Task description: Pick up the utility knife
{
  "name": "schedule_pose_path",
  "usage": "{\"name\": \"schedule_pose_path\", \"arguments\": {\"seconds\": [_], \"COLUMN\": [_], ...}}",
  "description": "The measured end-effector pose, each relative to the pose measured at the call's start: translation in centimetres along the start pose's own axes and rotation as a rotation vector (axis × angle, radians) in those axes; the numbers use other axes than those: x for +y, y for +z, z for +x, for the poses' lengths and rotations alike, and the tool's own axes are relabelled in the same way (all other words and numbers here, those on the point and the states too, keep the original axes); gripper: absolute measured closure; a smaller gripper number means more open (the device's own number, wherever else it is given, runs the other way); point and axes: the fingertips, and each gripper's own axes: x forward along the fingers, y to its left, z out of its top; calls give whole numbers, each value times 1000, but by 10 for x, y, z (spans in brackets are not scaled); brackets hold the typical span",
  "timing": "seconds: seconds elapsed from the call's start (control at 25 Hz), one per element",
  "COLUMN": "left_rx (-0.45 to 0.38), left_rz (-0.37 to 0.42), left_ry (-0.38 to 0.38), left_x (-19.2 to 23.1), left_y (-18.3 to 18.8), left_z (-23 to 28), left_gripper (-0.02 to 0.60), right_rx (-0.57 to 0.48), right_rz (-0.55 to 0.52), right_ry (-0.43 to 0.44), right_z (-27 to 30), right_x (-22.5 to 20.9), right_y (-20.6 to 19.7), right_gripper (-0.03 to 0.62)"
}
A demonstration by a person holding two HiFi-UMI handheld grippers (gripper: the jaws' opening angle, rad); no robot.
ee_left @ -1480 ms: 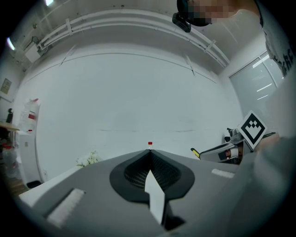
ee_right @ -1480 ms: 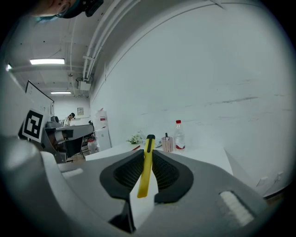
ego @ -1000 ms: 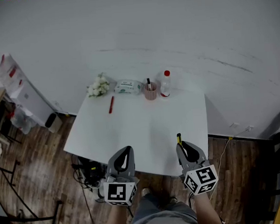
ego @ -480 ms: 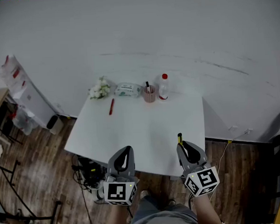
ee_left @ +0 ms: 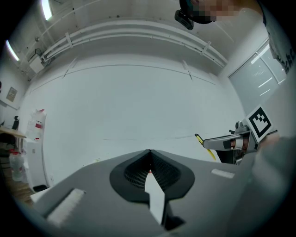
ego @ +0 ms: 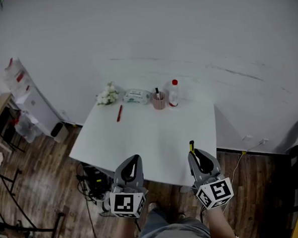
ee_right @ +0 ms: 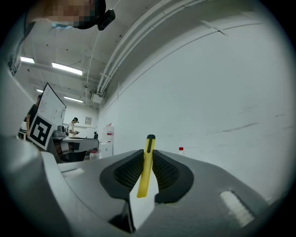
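A yellow utility knife with a black tip stands clamped between the pads of my right gripper. In the head view the knife pokes out past my right gripper, held above the near right edge of the white table. My left gripper hovers beside it at the near edge, jaws together with nothing between them. From the left gripper view, the left gripper points at the white wall, and the knife shows at the right in the other gripper.
At the table's far edge stand a white flower bunch, a wipes pack, a pink cup with pens and a red-capped bottle. A red pen lies near them. Wooden floor, cables and a white cabinet lie to the left.
The table and its objects have slid slightly away in the head view as both grippers lifted a little; the right gripper keeps its hold on the knife.
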Motion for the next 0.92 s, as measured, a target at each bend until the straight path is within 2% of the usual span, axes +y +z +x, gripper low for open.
{"name": "schedule_pose_path", "arguments": {"seconds": [0.92], "left_rx": [-3], "left_rz": [-4], "left_ry": [34], "left_x": [3], "left_y": [0], "left_z": [-4], "left_gripper": [561], "right_rx": [-33], "right_rz": [7], "right_ry": [8], "right_z": [0], "right_x": [-2], "right_y": [2], "right_gripper": [534]}}
